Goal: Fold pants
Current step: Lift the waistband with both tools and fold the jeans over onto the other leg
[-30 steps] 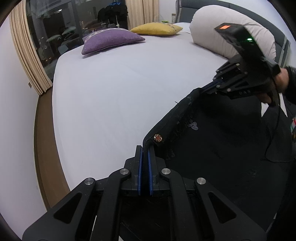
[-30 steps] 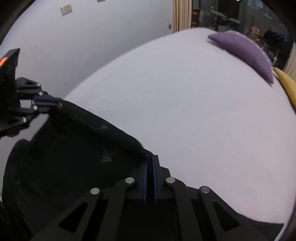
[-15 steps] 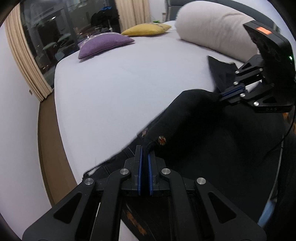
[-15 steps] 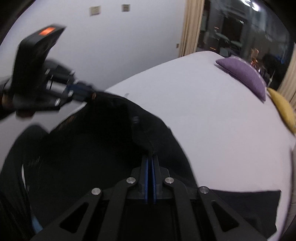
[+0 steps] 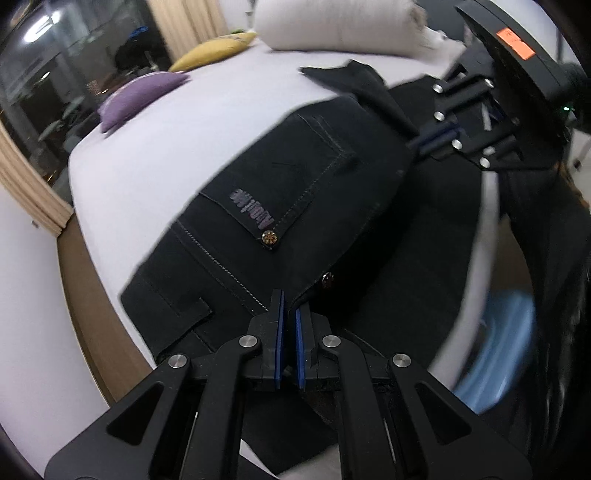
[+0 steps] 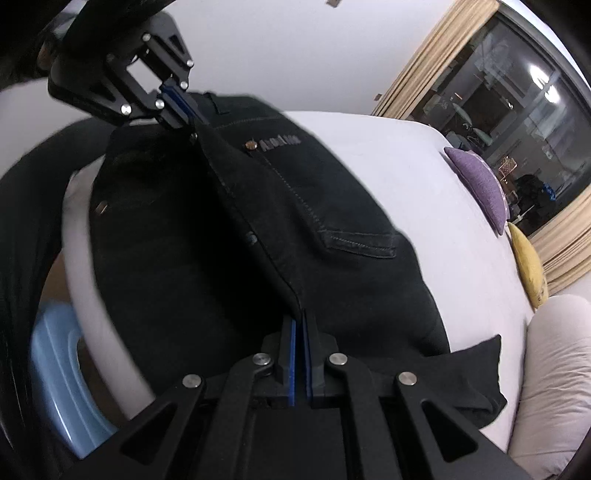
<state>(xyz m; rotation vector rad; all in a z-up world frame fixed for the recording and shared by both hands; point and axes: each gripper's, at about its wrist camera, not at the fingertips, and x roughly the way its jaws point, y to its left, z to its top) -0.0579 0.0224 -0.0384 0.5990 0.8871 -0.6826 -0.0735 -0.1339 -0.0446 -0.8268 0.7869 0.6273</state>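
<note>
The black pants (image 5: 295,184) hang lifted over the white bed (image 5: 184,122), back pocket and rivets facing out; they also show in the right wrist view (image 6: 295,206). My left gripper (image 5: 288,306) is shut on the waistband edge near a brass rivet. My right gripper (image 6: 300,321) is shut on the other end of the same edge, and shows in the left wrist view (image 5: 424,142). The left gripper shows in the right wrist view (image 6: 184,107). The cloth is stretched between them. A trouser leg end (image 6: 476,373) lies on the bed.
A purple cushion (image 5: 142,96), a yellow cushion (image 5: 214,50) and a large cream pillow (image 5: 332,26) lie at the far side of the bed. A light blue tub (image 6: 62,384) stands on the floor beside the bed. Curtains (image 6: 424,66) and a dark window are behind.
Both grippers have lifted and swung the pants up and over, so the back pocket side now faces out and the edge is pulled tight between them. Both stay shut.
</note>
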